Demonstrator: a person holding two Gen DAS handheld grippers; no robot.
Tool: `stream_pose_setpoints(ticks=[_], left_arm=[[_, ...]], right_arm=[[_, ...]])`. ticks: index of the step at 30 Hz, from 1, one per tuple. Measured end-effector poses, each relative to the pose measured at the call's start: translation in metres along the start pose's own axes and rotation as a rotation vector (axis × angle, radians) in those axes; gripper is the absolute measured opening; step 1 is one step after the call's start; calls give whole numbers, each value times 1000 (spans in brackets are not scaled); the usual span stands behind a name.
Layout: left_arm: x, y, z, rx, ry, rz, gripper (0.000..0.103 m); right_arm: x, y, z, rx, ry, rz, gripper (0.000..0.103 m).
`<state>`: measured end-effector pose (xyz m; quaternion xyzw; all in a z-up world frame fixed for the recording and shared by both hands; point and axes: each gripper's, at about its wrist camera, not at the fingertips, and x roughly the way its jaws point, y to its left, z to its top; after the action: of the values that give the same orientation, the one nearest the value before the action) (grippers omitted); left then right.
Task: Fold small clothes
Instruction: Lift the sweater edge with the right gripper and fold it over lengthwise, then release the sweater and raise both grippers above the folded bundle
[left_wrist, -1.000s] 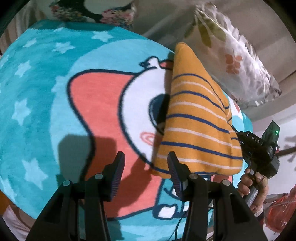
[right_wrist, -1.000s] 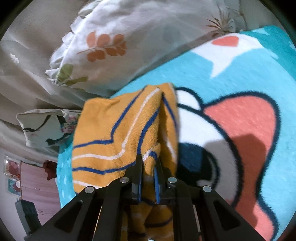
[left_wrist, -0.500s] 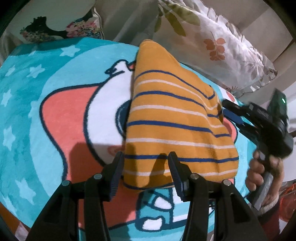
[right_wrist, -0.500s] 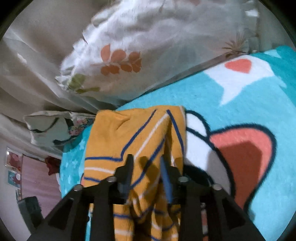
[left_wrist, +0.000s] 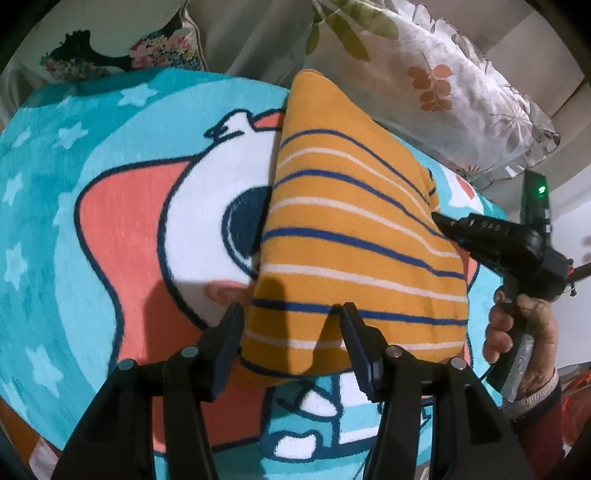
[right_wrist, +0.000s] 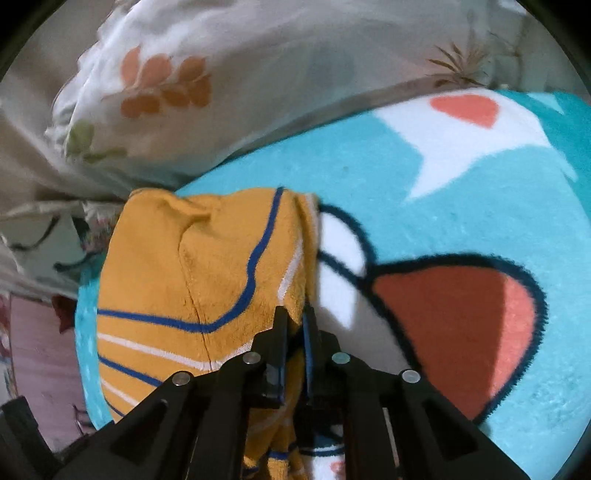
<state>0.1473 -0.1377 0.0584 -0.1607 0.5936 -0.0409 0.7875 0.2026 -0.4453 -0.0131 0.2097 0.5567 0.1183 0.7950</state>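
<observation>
An orange garment with blue and white stripes (left_wrist: 351, 236) lies folded on a turquoise cartoon blanket (left_wrist: 74, 221). My left gripper (left_wrist: 291, 332) is open, its fingers either side of the garment's near edge, just above it. My right gripper (right_wrist: 293, 328) is shut on the garment's edge (right_wrist: 207, 280), cloth pinched between its narrow jaws. In the left wrist view the right gripper (left_wrist: 443, 221) touches the garment's right side, held by a hand.
A white pillow with leaf print (left_wrist: 443, 85) lies behind the blanket, also in the right wrist view (right_wrist: 221, 85). A second floral cushion (left_wrist: 110, 48) sits at the back left. Beige bedding lies beyond.
The right gripper, open half a second ago, has closed on the garment's edge again. The left gripper has come closer over the garment's near edge and stays open.
</observation>
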Motion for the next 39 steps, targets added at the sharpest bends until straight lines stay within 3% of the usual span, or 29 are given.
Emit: stream_pose_setpoints(ticks=[6,8,11,13,15,17,19,22,26,31,34,35,39], left_arm=[[-15,2,4,-7,-26,25,53],[-20,0,5,-3,-42,43,53],[-24,0,3,-6,-57,60,55],[-25,1,3,-10,-56,59,56],[-29,3,0,-14,-55,66,57],[-34,7,-2,-18,-58,80,58],[-41,13,-5,-21,-64,103,62],[-48,23,-11,-36,-64,128,63],[-56,31,-15,-12,-69,160,63],[-68,38,-14,72,-117,218,63],[-75,43,-13,128,-156,256,64],[-77,45,-13,137,-160,254,64],[-81,56,-15,142,-151,180,68]], right_arm=[[-63,22,-6,-66,-132,22,12],[-83,38,-17,-118,-163,97,12],[-78,56,-40,-186,-93,212,12],[-59,53,-48,-176,-32,231,12],[-38,37,-52,-111,26,190,12],[-29,10,-53,4,72,268,10],[-37,-5,-49,36,56,299,11],[-56,-21,-43,-9,13,143,31],[-89,-51,-41,-10,-27,61,32],[-131,-64,-56,-131,-94,-217,33],[-142,-50,-72,-213,-111,-399,40],[-144,-45,-80,-222,-112,-425,40],[-142,-21,-111,-200,-105,-395,44]])
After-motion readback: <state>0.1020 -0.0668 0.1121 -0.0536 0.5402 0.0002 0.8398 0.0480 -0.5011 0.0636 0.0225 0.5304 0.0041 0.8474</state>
